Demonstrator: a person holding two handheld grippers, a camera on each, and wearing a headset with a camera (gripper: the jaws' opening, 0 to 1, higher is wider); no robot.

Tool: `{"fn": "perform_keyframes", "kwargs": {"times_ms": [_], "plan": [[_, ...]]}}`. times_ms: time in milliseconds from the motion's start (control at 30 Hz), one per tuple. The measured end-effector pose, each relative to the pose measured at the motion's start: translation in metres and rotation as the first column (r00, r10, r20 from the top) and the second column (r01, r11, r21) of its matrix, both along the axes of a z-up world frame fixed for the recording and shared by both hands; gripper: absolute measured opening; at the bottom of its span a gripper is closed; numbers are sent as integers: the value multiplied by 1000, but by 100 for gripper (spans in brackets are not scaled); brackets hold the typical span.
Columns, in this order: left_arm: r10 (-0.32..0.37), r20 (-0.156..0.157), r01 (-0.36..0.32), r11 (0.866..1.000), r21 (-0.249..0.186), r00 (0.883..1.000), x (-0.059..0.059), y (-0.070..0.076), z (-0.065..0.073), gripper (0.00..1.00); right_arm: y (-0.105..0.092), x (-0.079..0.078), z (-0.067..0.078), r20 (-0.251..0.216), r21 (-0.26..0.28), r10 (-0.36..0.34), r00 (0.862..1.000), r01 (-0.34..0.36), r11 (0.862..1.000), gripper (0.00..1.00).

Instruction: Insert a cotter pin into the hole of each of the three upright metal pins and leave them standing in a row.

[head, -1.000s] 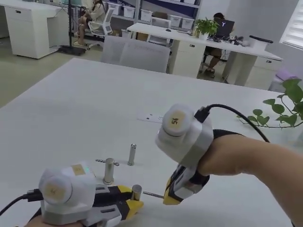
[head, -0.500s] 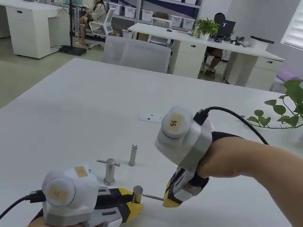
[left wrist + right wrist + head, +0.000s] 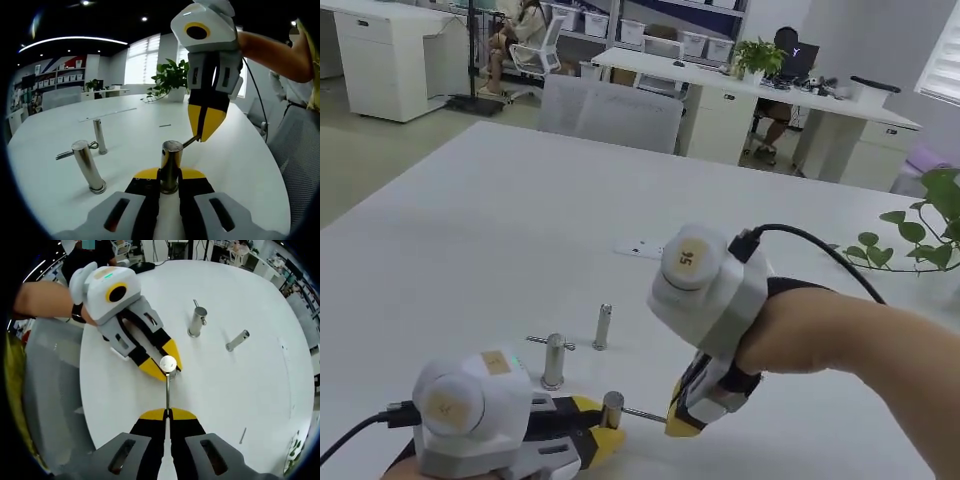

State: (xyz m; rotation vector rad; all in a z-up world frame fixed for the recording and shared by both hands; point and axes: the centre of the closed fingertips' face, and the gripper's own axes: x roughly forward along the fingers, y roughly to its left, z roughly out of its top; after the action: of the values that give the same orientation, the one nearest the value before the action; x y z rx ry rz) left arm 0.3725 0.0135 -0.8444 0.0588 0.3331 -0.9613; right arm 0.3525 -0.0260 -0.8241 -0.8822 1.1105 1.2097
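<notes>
Now, left gripper [image 3: 170,176]: its fingers are drawn narrow onto the foot of the nearest pin [image 3: 171,156], one yellow tip on each side, and hold it upright on the desk [image 3: 235,165].
Right gripper [image 3: 168,415]: the fingers are closed tight on the tail of a cotter pin [image 3: 167,390], which runs straight ahead from the tips.
Cotter pin and nearest pin: the cotter pin's free end meets the nearest pin's side just under its top. Whether it has entered the hole I cannot tell.
Head view gives: the two grippers face each other low over the desk. The left one comes in from the left and the right one slants down from the right, with the cotter pin level between them.
Left gripper view gives: the nearest pin from the side, full height, with the right gripper's yellow tips coming down from above just beside it.
Right gripper view gives: the nearest pin from above, as a bright round cap, with the left gripper's fingers on either side of it.
Middle pin [image 3: 88,166]: it stands upright, apart from the nearest pin. A second cotter pin [image 3: 75,150] passes through it near the top, and the left gripper view shows that pin's looped end.
Far pin [image 3: 99,136]: it stands upright beyond the middle pin, apart from it.
Loose cotter pin [image 3: 165,125]: it lies flat on the desk well beyond the three pins and is plain in both gripper views.
Plant [image 3: 170,80]: it stands at the desk's far end.
</notes>
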Motion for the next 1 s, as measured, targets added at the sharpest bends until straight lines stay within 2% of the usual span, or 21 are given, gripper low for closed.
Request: {"fn": "perform_keyframes", "kwargs": {"times_ms": [800,1000], "plan": [[80,13,-81,996,28,997,2,0,0,11,3,0,3,-4,5,-24,1000,24,1000,2],[82,17,-82,996,29,997,1,0,0,11,4,0,2,-7,4,-25,1000,25,1000,2]]}}
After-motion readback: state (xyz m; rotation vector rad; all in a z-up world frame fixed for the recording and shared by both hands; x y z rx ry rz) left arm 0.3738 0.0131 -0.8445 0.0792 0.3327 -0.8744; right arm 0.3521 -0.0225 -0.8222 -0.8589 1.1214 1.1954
